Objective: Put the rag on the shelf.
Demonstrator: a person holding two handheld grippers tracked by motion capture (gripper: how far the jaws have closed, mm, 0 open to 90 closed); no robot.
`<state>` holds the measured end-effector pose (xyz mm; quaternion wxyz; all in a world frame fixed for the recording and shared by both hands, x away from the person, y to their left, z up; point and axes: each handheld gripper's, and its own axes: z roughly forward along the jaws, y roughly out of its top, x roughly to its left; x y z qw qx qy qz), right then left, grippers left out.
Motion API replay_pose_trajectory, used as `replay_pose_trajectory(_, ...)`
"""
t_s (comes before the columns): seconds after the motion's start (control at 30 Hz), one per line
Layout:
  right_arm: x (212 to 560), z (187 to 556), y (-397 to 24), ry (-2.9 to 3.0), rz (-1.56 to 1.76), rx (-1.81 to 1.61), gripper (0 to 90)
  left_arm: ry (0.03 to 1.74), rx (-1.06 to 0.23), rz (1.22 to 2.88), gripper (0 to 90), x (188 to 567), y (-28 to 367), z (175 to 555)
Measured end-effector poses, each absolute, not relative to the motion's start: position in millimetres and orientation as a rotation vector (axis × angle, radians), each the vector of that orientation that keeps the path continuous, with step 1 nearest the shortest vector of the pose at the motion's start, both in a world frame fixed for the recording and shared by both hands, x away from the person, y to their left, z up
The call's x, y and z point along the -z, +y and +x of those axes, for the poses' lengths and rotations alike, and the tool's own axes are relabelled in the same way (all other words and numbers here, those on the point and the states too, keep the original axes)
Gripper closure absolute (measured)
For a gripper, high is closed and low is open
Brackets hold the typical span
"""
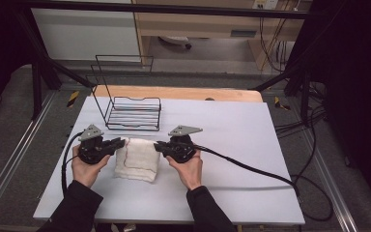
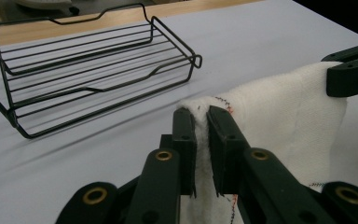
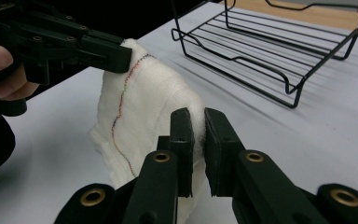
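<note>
Left gripper (image 1: 117, 144) pinches the near-left corner of the white towel (image 1: 137, 159), right gripper (image 1: 160, 147) the opposite corner; cloth hangs folded between them, touching the table (image 1: 232, 145). Lift both evenly, edge taut. Towel soft, nubby terry with coloured stitching; behind it, a rigid black wire rack (image 1: 133, 113).

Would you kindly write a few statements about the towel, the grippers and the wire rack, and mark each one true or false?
1. The left gripper is shut on the white towel. True.
2. The right gripper hangs open, clear of the towel. False: it is shut on the towel's other edge.
3. The towel lies inside the black wire rack. False: it is in front of the rack, which holds nothing.
4. The towel has a coloured stitched line. True.
</note>
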<state>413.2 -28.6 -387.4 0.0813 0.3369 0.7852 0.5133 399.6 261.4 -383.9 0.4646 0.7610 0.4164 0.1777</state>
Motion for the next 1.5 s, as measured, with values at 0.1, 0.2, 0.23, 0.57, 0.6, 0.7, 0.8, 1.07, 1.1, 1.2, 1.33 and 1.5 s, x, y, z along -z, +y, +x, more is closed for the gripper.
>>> replay_pose_trajectory(0.1, 381, 410, -28, 2.33, 0.989, -1.55, 82.7, 1.016, -0.442, 1.849, 81.1, 380, 264, 398)
replay_pose_trajectory(0.2, 376, 410, -29, 2.311, 0.976, -1.569, 82.8, 0.995, -0.45, 1.827, 81.1, 372, 265, 394)
replay_pose_trajectory(0.23, 375, 410, -30, 2.307, 0.977, -1.575, 82.7, 0.995, -0.45, 1.827, 81.1, 372, 265, 394)
replay_pose_trajectory(0.57, 361, 406, -34, 2.264, 0.929, -1.599, 82.9, 0.959, -0.484, 1.798, 81.1, 361, 263, 388)
replay_pose_trajectory(0.6, 359, 405, -34, 2.261, 0.923, -1.598, 82.9, 0.958, -0.485, 1.793, 81.2, 359, 263, 387)
replay_pose_trajectory(0.7, 354, 404, -34, 2.245, 0.899, -1.604, 82.9, 0.95, -0.498, 1.78, 81.1, 355, 264, 386)
replay_pose_trajectory(0.8, 349, 402, -33, 2.231, 0.887, -1.62, 82.9, 0.941, -0.514, 1.766, 81.2, 351, 265, 383)
replay_pose_trajectory(1.07, 341, 399, -34, 2.192, 0.86, -1.657, 83.0, 0.923, -0.543, 1.731, 81.1, 342, 266, 379)
replay_pose_trajectory(1.1, 340, 399, -34, 2.188, 0.852, -1.659, 83.0, 0.919, -0.544, 1.728, 81.1, 341, 266, 378)
replay_pose_trajectory(1.2, 336, 398, -34, 2.176, 0.841, -1.669, 83.0, 0.915, -0.552, 1.715, 81.1, 339, 267, 378)
replay_pose_trajectory(1.33, 330, 397, -34, 2.159, 0.823, -1.681, 83.1, 0.909, -0.559, 1.694, 81.1, 335, 267, 377)
replay_pose_trajectory(1.5, 324, 396, -34, 2.139, 0.806, -1.695, 83.2, 0.904, -0.564, 1.671, 81.2, 331, 267, 377)
